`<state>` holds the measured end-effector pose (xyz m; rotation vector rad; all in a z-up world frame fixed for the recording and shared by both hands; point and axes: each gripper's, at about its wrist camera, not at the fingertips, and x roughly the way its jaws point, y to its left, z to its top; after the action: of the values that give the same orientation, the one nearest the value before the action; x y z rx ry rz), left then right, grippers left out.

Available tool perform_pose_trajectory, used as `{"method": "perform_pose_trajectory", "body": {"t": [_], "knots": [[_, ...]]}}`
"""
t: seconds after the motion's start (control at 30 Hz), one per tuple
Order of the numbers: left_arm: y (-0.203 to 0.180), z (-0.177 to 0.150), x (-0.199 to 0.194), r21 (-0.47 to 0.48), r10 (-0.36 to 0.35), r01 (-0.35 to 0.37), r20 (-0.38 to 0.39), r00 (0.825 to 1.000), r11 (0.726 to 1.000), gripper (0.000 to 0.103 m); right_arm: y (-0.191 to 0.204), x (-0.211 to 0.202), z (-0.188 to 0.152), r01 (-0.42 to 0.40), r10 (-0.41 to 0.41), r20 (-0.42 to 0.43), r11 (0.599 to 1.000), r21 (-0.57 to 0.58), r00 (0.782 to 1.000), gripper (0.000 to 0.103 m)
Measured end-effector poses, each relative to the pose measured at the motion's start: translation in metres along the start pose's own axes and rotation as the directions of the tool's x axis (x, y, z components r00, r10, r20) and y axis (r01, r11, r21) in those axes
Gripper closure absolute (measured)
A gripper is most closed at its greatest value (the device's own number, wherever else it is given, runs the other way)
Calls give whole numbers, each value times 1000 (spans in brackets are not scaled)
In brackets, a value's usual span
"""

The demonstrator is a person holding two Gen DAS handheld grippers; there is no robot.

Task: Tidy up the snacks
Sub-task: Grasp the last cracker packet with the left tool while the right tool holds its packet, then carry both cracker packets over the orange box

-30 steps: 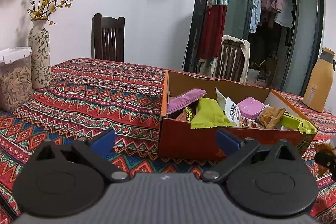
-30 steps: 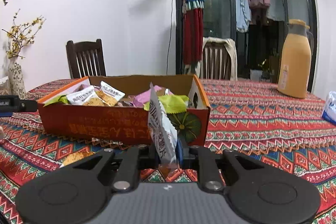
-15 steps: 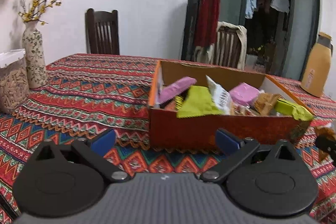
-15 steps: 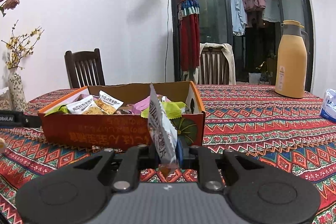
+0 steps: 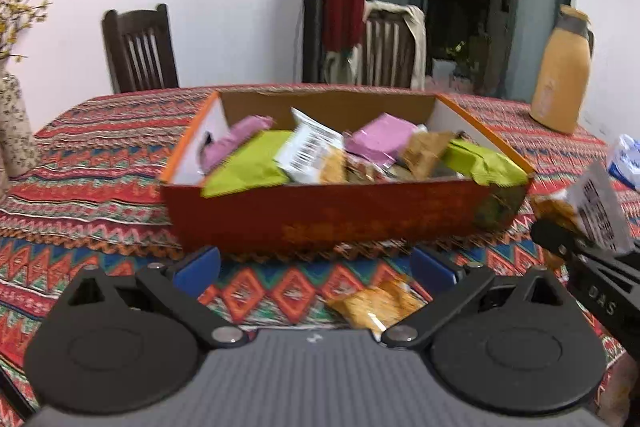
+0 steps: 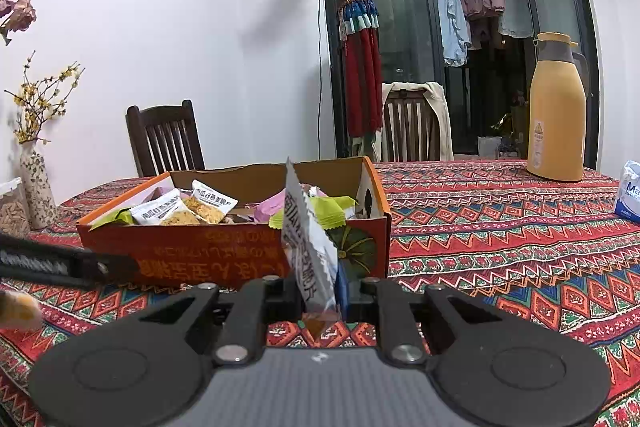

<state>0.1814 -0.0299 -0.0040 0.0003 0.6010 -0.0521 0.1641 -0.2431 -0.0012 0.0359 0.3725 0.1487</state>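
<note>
- Left gripper [image 5: 316, 263]: jaws spread wide, nothing between them, angled down toward the table
- Right gripper [image 6: 320, 291]: jaws clamped together, angled slightly downward

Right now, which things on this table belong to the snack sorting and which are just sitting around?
Job:
orange box of snacks
white packet clamped in right gripper
loose snack packet before open left gripper

Bystanders:
yellow thermos
flower vase
tissue pack
</note>
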Motion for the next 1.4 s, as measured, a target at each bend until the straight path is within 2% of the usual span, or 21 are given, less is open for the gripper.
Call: {"method": "perform_pose_trajectory", "body": {"t": [0.17,0.23,0.43,0.5,0.53,0.57,0.63,0.87,0.93,1.27,1.4], "knots": [[-18,-2,14,6,12,-11,-61,998,1000,0,-1,-1,0,-8,8,3,1000,7,1000,87],[-20,-3,20,-11,1,-2,-93,996,1000,4,0,-1,0,-11,11,4,1000,4,1000,87],[-28,-8,36,-18,7,-10,-164,986,1000,24,0,-1,0,-16,16,7,1000,2,1000,87],[-30,-10,38,-18,-2,-1,-178,984,1000,40,0,-1,0,-20,20,8,1000,1,1000,87],[-31,-11,39,-17,-7,4,-184,983,1000,46,0,-1,0,-22,22,8,1000,2,1000,87],[-32,-11,39,-14,-8,6,-186,982,1000,46,0,-1,0,-23,23,7,1000,4,1000,87],[-32,-11,38,-13,-18,16,-182,983,1000,51,0,-1,0,-25,25,9,1000,5,1000,87],[-29,-10,31,-22,-39,36,-160,986,999,57,0,-3,0,-32,32,17,999,4,999,87],[-28,-8,25,-23,-43,41,-145,988,999,63,0,-3,0,-34,34,18,999,5,999,87],[-19,1,0,-36,-70,67,-74,995,997,63,0,-4,-1,-38,38,25,999,3,999,87],[-15,8,-14,-36,-85,85,-21,996,996,63,1,-3,-1,-37,37,24,999,1,999,87]]}}
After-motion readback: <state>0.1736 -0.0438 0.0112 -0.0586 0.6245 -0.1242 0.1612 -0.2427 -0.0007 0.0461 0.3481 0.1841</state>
